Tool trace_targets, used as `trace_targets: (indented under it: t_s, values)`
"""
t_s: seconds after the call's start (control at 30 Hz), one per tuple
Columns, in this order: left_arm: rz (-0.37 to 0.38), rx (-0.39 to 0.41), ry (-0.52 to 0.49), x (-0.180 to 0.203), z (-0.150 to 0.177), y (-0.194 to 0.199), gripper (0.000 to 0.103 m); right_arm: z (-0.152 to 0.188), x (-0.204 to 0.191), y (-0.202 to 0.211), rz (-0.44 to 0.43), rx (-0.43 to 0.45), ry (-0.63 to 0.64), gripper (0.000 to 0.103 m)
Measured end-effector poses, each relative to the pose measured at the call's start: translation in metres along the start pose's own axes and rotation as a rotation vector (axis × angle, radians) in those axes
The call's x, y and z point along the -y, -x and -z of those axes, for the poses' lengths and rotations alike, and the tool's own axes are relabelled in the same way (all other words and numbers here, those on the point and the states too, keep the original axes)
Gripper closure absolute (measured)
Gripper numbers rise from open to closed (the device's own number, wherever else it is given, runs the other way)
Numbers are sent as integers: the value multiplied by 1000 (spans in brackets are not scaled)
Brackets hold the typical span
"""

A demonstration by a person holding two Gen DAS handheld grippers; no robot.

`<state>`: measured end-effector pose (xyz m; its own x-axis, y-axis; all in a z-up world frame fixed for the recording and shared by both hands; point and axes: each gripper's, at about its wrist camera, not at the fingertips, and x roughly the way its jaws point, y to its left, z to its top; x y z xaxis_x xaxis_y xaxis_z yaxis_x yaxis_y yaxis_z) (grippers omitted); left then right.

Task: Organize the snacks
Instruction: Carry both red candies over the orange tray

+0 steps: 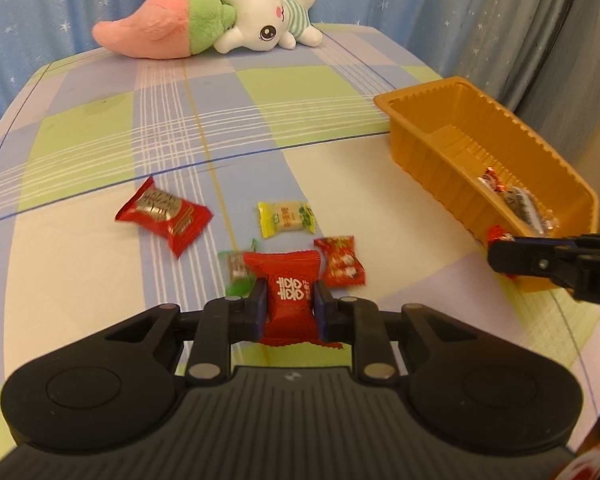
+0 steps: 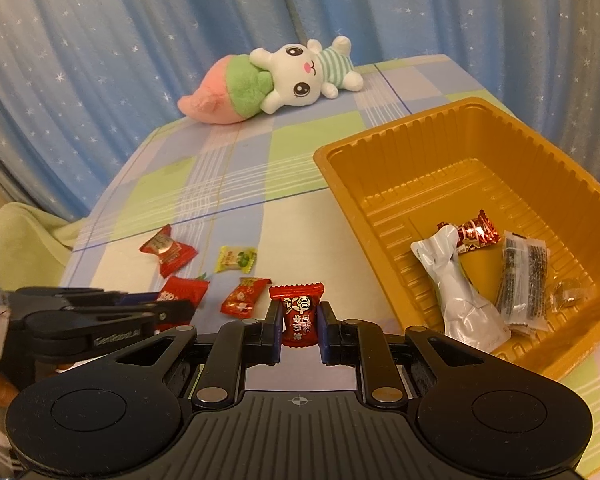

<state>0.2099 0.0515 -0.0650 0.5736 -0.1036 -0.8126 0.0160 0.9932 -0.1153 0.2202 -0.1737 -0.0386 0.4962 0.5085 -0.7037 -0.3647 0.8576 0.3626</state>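
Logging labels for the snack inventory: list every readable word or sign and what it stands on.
"GenRobot.AI": side of the left gripper.
"囍": red candy held in the left gripper.
Print on the cartoon-face candy in the right gripper and on every other wrapper: too blurred to read.

A home, likely a bedroom or living corner.
I'm looking at a worktop [image 2: 236,184] under a checked pastel cloth, blue star-print curtains [image 2: 100,60] hanging close behind it, and a plush rabbit [image 2: 308,72] lying beside a pink and green plush toy [image 2: 228,92]. Wrapped sweets [image 1: 286,219] lie loose near an orange plastic tray [image 2: 380,168].
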Motion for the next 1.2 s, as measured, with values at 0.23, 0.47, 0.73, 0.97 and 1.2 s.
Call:
trace_targets:
  t_s: [0.23, 0.47, 0.73, 0.97, 1.2]
  values:
    - [8, 33, 22, 14, 11, 37, 82, 8, 3, 16, -27, -2, -2, 85]
    - [31, 75, 12, 47, 7, 59, 82, 11, 15, 40, -37, 18, -4, 85]
    - [72, 110, -24, 96, -6, 64, 82, 12, 51, 72, -2, 61, -38, 85]
    - [95, 137, -33, 139, -16, 58, 82, 8, 96, 99, 40, 99, -62, 85]
    - [81, 157, -34, 170, -27, 51, 82, -6, 136, 112, 65, 124, -66, 85]
